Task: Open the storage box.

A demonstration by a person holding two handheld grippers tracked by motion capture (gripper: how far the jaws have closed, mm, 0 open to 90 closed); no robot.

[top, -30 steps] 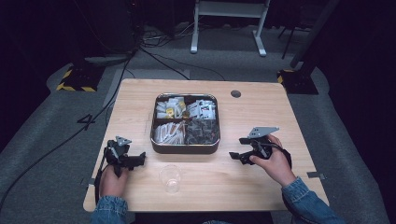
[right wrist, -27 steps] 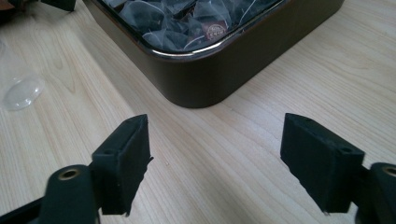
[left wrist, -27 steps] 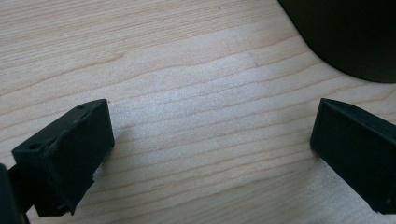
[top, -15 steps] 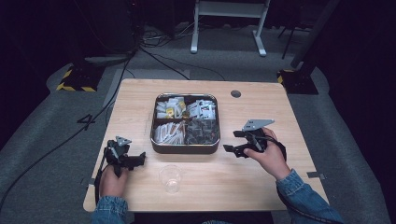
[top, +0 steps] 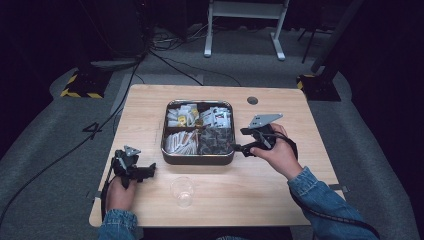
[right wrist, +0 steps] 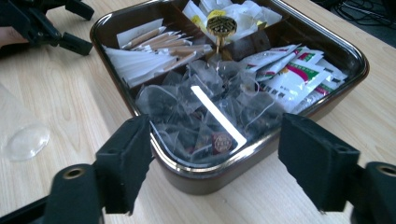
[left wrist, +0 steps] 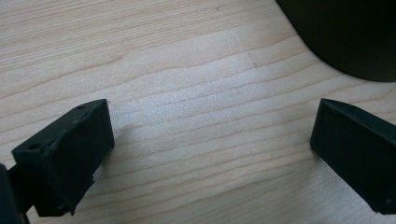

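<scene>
Hovering at the right rim of the square, dark metal tray with four compartments (top: 198,159), the right claw (top: 239,140) points leftward at the compartment of dark, translucent pyramid tea bags (top: 216,140); its jaws stand apart with nothing between them, and have just been closing slightly. In the right gripper view the tea bags (right wrist: 205,112) lie heaped in the near compartment, just beyond the jaw tips, not touched; the tray rim (right wrist: 205,175) sits between and below the two black pads. Other compartments hold white paper-wrapped sticks (right wrist: 149,51), printed white sachets (right wrist: 299,70) and small white and yellow packets (right wrist: 224,14); a gold round knob (right wrist: 222,25) rises at the tray's centre divider. The left claw (top: 150,171) rests low over the light wooden worktop (top: 150,105), left of the tray's near corner and apart from it; jaws wide apart, bare wood grain between them in the left gripper view (left wrist: 212,135). A clear plastic cup (top: 182,190) stands on the worktop near the front edge, between the two hands, well apart from the right claw and near the left one.
</scene>
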